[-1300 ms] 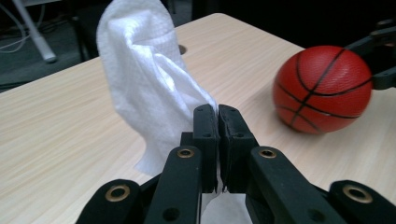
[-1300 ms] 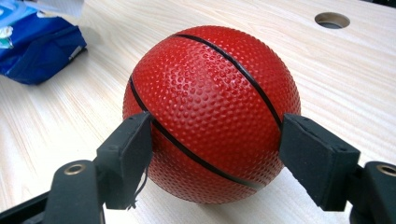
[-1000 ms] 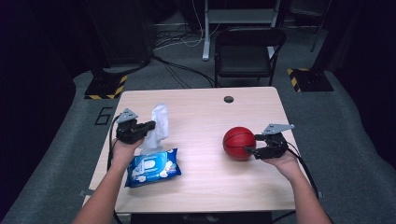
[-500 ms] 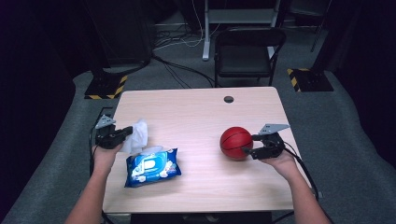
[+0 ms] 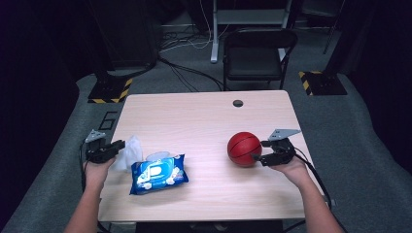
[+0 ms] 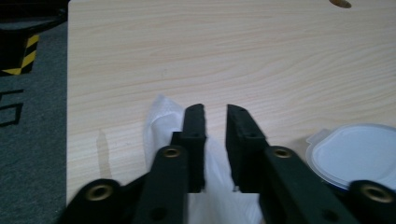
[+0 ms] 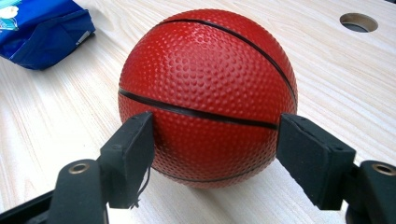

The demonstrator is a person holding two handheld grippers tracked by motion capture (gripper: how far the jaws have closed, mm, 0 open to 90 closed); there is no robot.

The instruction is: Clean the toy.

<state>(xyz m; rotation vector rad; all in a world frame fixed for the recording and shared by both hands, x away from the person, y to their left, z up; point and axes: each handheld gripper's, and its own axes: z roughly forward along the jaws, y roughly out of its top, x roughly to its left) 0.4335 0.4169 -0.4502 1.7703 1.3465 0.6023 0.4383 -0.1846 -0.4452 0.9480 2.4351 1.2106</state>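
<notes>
Desk: a pale wood-grain desk [image 5: 204,116] with a round cable hole [image 5: 237,103] near its far edge, on grey carpet in a dark room.
Room: a black chair [image 5: 256,53] stands beyond the desk; yellow-and-black striped floor markers [image 5: 111,91] lie left and right of it.
Left gripper: the left gripper [image 5: 118,145] sits at the desk's left edge, left of the wipes pack. Its jaws have just been opening and now stand a little apart, with the white wipe under and between them, no longer pinched.
White wipe: the white wipe [image 6: 161,121] lies crumpled on the desk just left of the wipes pack.
Wipes pack: the blue wipes pack [image 5: 158,174] lies flat left of the ball, its white lid [image 6: 357,154] flipped open.
Ball: the red ball [image 7: 205,88] rests on the desk well right of the wipes pack.
Right gripper: the right gripper [image 7: 215,151] is clamped on the ball, one jaw pressing each side.
Change: since a second ago the left gripper has carried the wipe from above the pack down to the desk's left edge; ball and right gripper are unmoved.
</notes>
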